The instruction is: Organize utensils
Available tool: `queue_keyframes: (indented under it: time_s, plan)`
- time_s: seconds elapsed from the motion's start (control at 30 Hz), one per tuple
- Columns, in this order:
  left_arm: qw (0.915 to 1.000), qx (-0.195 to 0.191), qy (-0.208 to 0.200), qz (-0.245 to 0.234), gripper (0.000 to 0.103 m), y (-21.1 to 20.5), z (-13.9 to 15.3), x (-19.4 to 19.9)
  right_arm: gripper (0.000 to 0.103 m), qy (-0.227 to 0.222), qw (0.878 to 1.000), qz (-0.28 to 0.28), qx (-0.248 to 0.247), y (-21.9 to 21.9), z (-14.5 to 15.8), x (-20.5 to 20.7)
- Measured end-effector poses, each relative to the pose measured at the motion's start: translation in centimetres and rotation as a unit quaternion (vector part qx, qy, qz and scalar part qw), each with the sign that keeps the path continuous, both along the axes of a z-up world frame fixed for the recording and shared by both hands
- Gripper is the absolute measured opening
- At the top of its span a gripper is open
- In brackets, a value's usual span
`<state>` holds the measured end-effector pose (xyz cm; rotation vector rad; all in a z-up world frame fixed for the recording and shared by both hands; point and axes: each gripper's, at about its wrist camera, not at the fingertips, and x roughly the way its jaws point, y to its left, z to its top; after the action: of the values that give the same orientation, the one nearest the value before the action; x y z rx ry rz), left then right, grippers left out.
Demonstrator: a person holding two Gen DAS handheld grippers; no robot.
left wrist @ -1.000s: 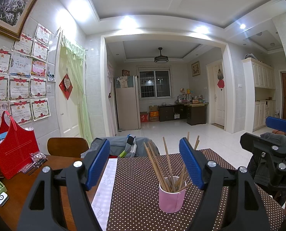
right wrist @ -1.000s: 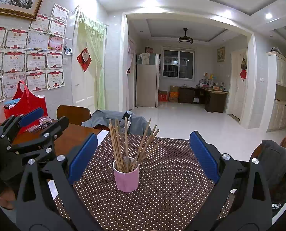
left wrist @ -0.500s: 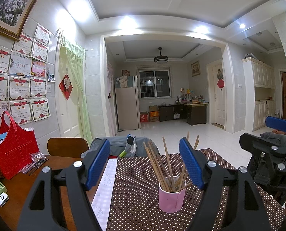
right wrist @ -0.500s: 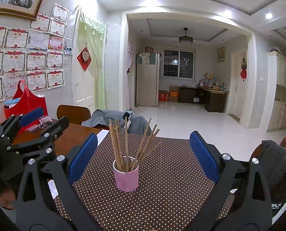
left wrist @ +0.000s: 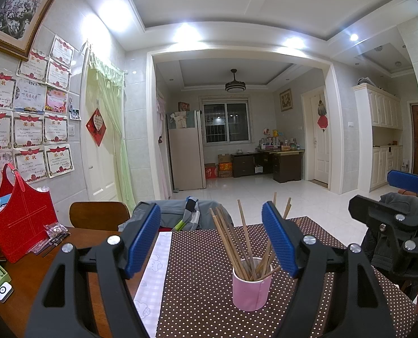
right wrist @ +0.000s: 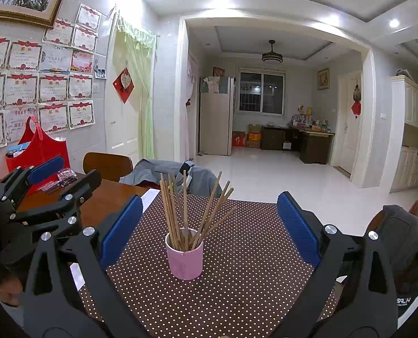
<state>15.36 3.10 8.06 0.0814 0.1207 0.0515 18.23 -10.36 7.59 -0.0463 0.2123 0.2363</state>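
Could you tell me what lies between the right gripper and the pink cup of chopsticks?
Nothing: in the right wrist view, only bare dotted tablecloth separates the open right gripper from the pink cup holding the chopsticks.

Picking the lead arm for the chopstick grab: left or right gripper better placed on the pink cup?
Right, probably. The pink cup sits nearly centred between the open right gripper; in the left wrist view it sits off toward the left gripper's right finger. Both are empty.
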Motion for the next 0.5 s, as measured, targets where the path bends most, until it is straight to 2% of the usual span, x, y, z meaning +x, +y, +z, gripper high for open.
queue_keyframes:
  time_s: [0.5]
  plan:
    - [1.0000,0.000,0.000,0.000,0.073,-0.04,0.01,0.00,0.094,0.001,1.000,-0.001,-0.001,-0.01,-0.08,0.01]
